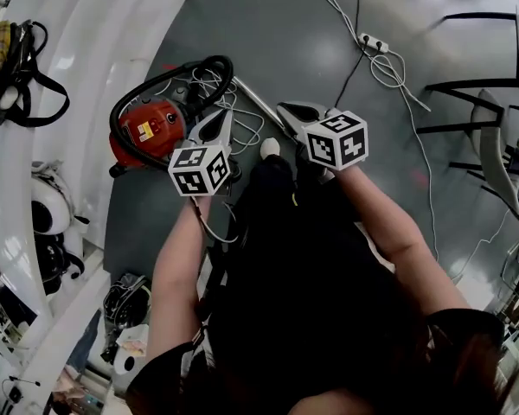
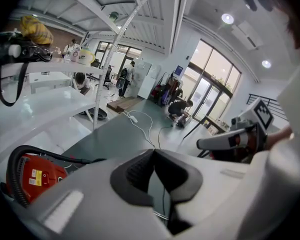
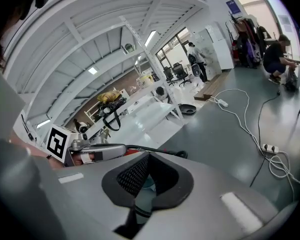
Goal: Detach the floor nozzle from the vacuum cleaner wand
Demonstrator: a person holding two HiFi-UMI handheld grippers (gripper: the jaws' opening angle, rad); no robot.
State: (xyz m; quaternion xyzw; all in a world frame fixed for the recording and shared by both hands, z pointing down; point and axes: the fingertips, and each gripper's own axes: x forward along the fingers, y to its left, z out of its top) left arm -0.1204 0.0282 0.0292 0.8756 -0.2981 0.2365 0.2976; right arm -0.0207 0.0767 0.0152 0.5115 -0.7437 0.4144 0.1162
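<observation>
A red canister vacuum cleaner [image 1: 151,128] lies on the dark floor, its black hose [image 1: 216,66] looped over it. A thin metal wand [image 1: 258,100] runs from the hose toward my feet. The floor nozzle is not discernible in any view. My left gripper [image 1: 226,113] hovers just right of the canister, jaws shut and empty; its own view has the jaws [image 2: 154,152] closed, with the vacuum [image 2: 35,176] low on the left. My right gripper [image 1: 282,107] hangs beside the wand's near end, also shut and empty, jaws [image 3: 147,157] together.
A power strip [image 1: 374,43] and loose white cables [image 1: 398,76] trail across the floor behind. White shelving [image 1: 78,50] with a yellow and black bag [image 1: 4,59] stands to the left. Black chair frames [image 1: 480,102] are on the right. People [image 2: 179,109] are far across the room.
</observation>
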